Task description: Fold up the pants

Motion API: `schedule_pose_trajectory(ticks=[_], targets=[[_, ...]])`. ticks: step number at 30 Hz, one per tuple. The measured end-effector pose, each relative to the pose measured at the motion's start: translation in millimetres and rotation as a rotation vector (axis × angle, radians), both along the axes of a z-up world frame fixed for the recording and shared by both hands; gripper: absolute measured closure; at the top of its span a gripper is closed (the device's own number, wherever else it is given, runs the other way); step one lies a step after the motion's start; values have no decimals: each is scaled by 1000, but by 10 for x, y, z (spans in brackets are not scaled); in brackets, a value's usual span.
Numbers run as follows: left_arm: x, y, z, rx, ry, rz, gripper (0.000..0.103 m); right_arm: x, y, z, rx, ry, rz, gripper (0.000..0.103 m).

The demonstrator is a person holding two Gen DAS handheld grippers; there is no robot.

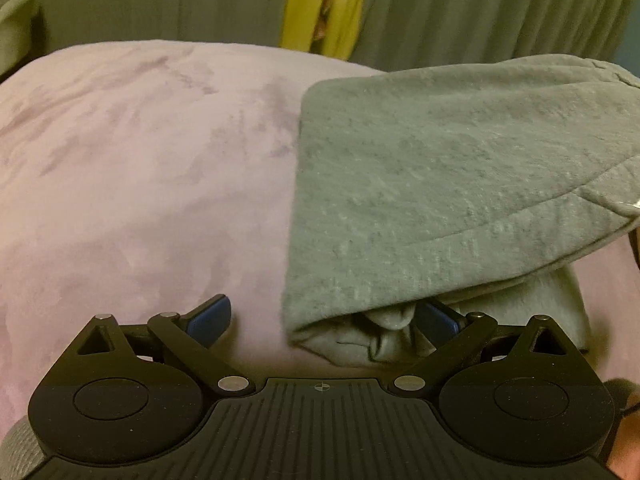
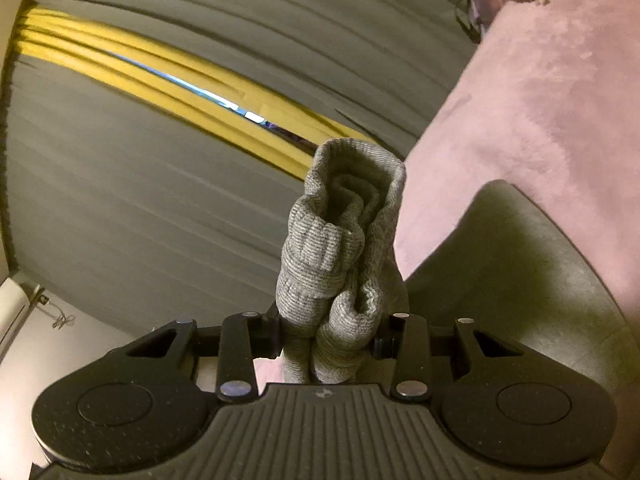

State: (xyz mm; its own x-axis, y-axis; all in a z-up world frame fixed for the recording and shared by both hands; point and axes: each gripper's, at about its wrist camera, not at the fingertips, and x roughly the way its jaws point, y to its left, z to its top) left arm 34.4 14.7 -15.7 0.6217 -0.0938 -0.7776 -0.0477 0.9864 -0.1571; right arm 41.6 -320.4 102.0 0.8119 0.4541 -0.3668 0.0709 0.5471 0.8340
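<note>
The grey pants (image 1: 440, 184) lie folded on a pink plush bed cover (image 1: 140, 160), filling the right half of the left wrist view. My left gripper (image 1: 324, 320) is open at the pants' near edge; its left blue pad (image 1: 210, 316) rests on the cover and its right pad (image 1: 438, 320) is tucked under the folded layer. In the right wrist view, my right gripper (image 2: 326, 332) is shut on the bunched ribbed cuffs of the pants (image 2: 340, 240), held up above the bed.
Grey curtains (image 1: 160, 0) with a yellow strip (image 1: 320, 8) hang behind the bed. In the right wrist view a dark rounded object (image 2: 520, 280) sits close on the right, with the pink cover (image 2: 540, 100) beyond it.
</note>
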Motion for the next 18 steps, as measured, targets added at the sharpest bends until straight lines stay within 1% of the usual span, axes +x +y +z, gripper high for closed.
schedule_pose_trajectory(ticks=[2, 3, 4, 5, 6, 7, 8, 9, 10, 11, 12, 15, 17, 18], targets=[[-24, 39, 33, 7, -23, 36, 3, 93, -17, -13, 5, -5, 8, 66], [-51, 80, 55, 4, -45, 65, 5, 102, -26, 5, 4, -5, 8, 66], [-73, 124, 70, 5, -61, 99, 9, 115, -36, 14, 8, -4, 5, 66], [-89, 174, 88, -5, -76, 132, 9, 118, -57, 27, 3, -7, 2, 66], [-114, 229, 108, -39, -98, 150, 10, 100, -79, 44, -8, -11, -3, 66], [-148, 274, 131, -87, -122, 147, 12, 99, -113, 43, -7, -9, -9, 66], [-169, 296, 149, -134, -134, 122, 12, 83, -129, 31, 4, -6, -13, 66], [-192, 299, 161, -182, -137, 69, 12, 54, -137, 28, 13, -4, -19, 66], [-229, 270, 182, -194, -144, 26, 11, 52, -154, 19, 22, -3, -25, 66], [-280, 224, 203, -175, -163, -2, 11, 58, -156, 27, 28, -5, -25, 66], [-360, 147, 225, -151, -183, -49, 10, 34, -147, 50, 27, -9, -24, 66], [-600, -124, 276, -94, -233, -212, 8, 62, -97, 87, 9, -26, -3, 66], [-671, -309, 255, -58, -240, -288, 8, 98, -66, 98, -1, -33, 10, 66], [-666, -399, 223, -19, -234, -301, 8, 98, -47, 95, -10, -36, 17, 66]])
